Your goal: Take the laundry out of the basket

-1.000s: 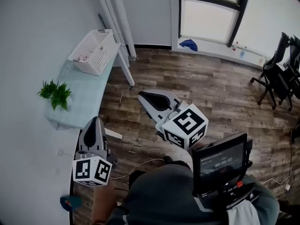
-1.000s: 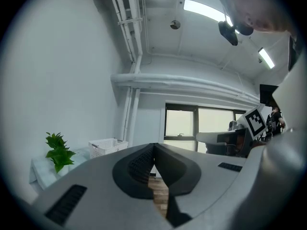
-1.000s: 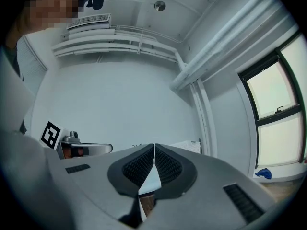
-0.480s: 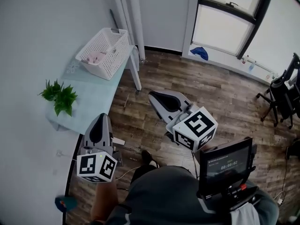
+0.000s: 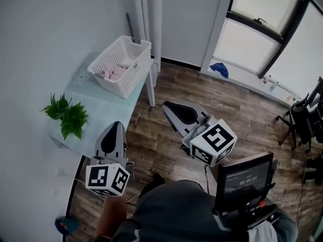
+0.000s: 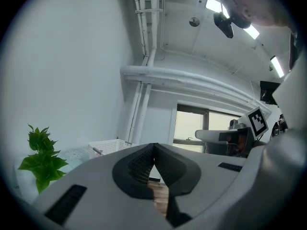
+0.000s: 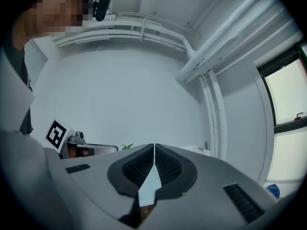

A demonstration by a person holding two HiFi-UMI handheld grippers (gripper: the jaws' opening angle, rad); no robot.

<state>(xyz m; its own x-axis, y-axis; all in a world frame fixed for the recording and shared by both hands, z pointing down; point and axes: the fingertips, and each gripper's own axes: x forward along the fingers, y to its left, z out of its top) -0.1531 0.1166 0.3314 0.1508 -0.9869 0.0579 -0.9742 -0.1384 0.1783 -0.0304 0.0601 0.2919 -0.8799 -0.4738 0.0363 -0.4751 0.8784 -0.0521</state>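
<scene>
- A green potted plant stands at the near left of the pale table, close to the wall.
- My left gripper hangs over the near end of that table, just right of the plant. Its jaws are pressed together at the tips with nothing between them. It points toward the far end of the table.
- The white lattice basket stands at the far end of the table, beside the white pipes that run up the wall. It is well apart from both of my grippers.
- The laundry, pink cloth, lies inside the basket, toward its left side.
- My right gripper is over the wooden floor, to the right of the table leg. Its jaws are closed tight on each other and hold nothing. Its tip points roughly toward the table.
- A blue cloth lies at the foot of the window.
- A small screen sits at my chest, lower right.
- Black office chairs stand at the far right edge of the floor.
</scene>
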